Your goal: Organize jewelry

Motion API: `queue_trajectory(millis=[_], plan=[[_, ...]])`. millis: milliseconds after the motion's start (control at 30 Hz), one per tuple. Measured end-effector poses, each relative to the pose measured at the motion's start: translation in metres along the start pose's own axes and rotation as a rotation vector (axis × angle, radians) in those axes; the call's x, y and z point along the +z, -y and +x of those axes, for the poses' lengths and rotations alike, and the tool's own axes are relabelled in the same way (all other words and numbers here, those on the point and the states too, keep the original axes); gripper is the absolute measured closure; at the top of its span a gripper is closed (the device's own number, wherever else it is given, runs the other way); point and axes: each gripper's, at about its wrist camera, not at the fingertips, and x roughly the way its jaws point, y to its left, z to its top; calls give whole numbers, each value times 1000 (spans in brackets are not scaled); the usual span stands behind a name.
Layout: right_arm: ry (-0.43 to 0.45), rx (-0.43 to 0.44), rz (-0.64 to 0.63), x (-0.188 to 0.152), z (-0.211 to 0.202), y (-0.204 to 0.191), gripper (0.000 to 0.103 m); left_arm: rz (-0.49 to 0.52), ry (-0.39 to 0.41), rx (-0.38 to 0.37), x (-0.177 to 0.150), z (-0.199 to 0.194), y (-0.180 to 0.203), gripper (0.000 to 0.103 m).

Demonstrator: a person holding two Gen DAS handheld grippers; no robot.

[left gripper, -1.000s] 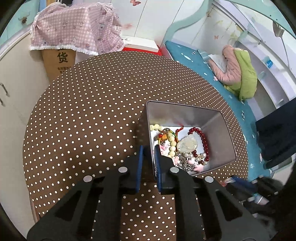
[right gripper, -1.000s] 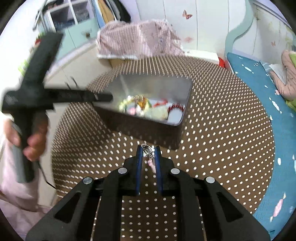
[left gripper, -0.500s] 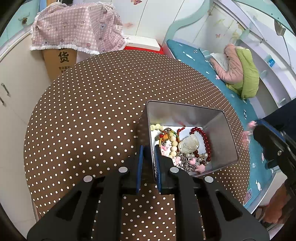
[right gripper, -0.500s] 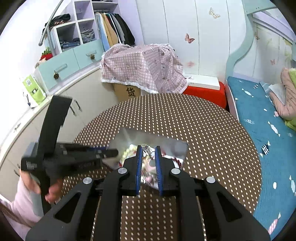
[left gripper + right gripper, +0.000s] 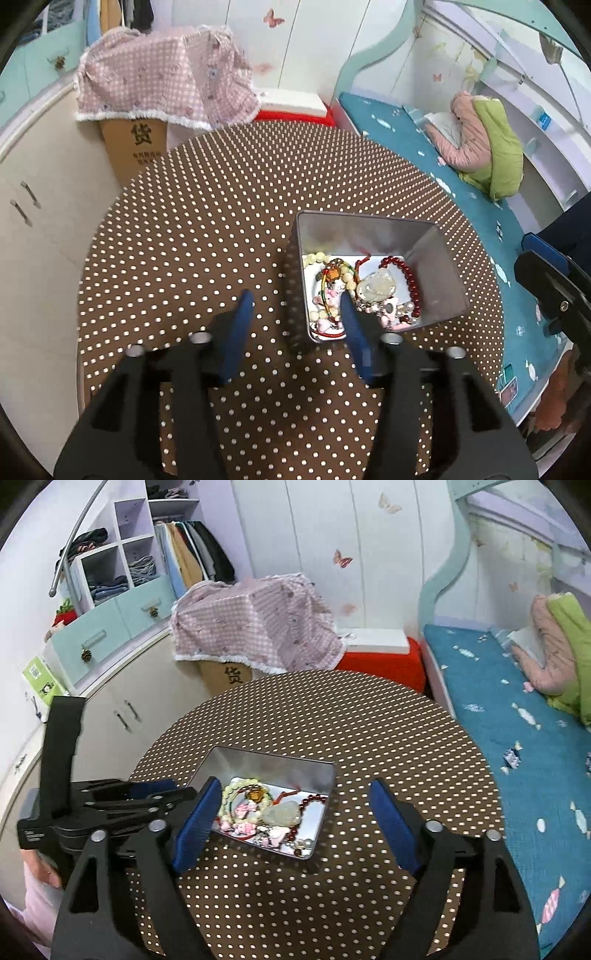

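Cupboard (image 5: 155,709) at far left of the right wrist view, cream doors, with a cardboard box (image 5: 135,146) beside it under a pink checked cloth (image 5: 255,624). Next, left gripper (image 5: 295,314), fingers parted, blue pads spread over the near left wall of the metal tin (image 5: 439,266): 1 pad outside over the cloth, 1 above the tin's near edge. Gripping nothing. Seen from the right wrist view too, at lower left (image 5: 147,794), held by a hand (image 5: 40,867) only partly visible.

Round table in brown dotted tablecloth (image 5: 207,236) in the middle. Open tin resting on it, right of centre in the left wrist view, lower centre in the right wrist view (image 5: 273,762). Inside, jewelry in a tangled heap: cream bead bracelet (image 5: 236,786), dark red bead bracelet (image 5: 408,277), pale translucent pendant (image 5: 376,286), pink charms (image 5: 245,808), pearls (image 5: 304,843) at the near corner.

Right gripper (image 5: 291,821) wide open, empty, its 2 blue pads framing the tin from above. Whether touching the tin, cannot tell.

Farther right, bed with blue sheet (image 5: 491,701) and pink and green bedding (image 5: 487,147).
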Motion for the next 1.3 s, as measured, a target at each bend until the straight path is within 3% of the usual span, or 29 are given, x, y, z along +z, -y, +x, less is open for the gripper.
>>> queue_trajectory(millis=[67, 100, 333, 500, 900, 1300], plan=[[22, -18, 4, 1, -11, -1, 10, 12, 15, 1, -3, -12, 4, 40], [31, -28, 4, 1, -14, -1, 9, 16, 24, 4, -4, -17, 7, 32], [123, -128, -50, -2, -52, -18, 8, 79, 142, 22, -17, -76, 31, 14], [210, -171, -60, -3, -85, -28, 8, 103, 224, 72, -21, -117, 49, 12], [397, -201, -113, -6, -144, -46, 8, 133, 421, 102, -26, -195, 79, 7], [413, -198, -124, -16, -153, -49, 8, 122, 445, 122, -38, -209, 81, 6]])
